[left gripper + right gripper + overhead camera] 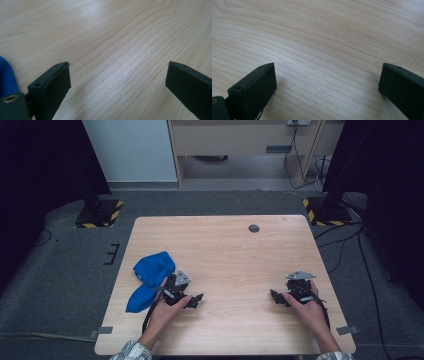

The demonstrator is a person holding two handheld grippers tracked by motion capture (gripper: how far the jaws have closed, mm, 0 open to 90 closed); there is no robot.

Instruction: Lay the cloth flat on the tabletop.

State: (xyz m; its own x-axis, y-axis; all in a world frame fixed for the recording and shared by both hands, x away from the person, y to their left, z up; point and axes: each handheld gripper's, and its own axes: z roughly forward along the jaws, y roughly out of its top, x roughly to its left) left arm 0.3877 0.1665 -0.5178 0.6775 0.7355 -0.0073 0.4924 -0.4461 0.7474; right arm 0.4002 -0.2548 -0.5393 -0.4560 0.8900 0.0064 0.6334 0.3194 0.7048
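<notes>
Your left gripper rests low over the pale wooden table with its jaws spread wide and nothing between them; in the left gripper view only bare wood grain lies in the gap. The crumpled blue cloth lies just beside it, at the table's left edge, and shows as a blue corner past one jaw. Your right gripper sits well apart, near the right edge, jaws likewise spread over bare wood. No brand, label or writing is legible on the cloth or the grippers.
</notes>
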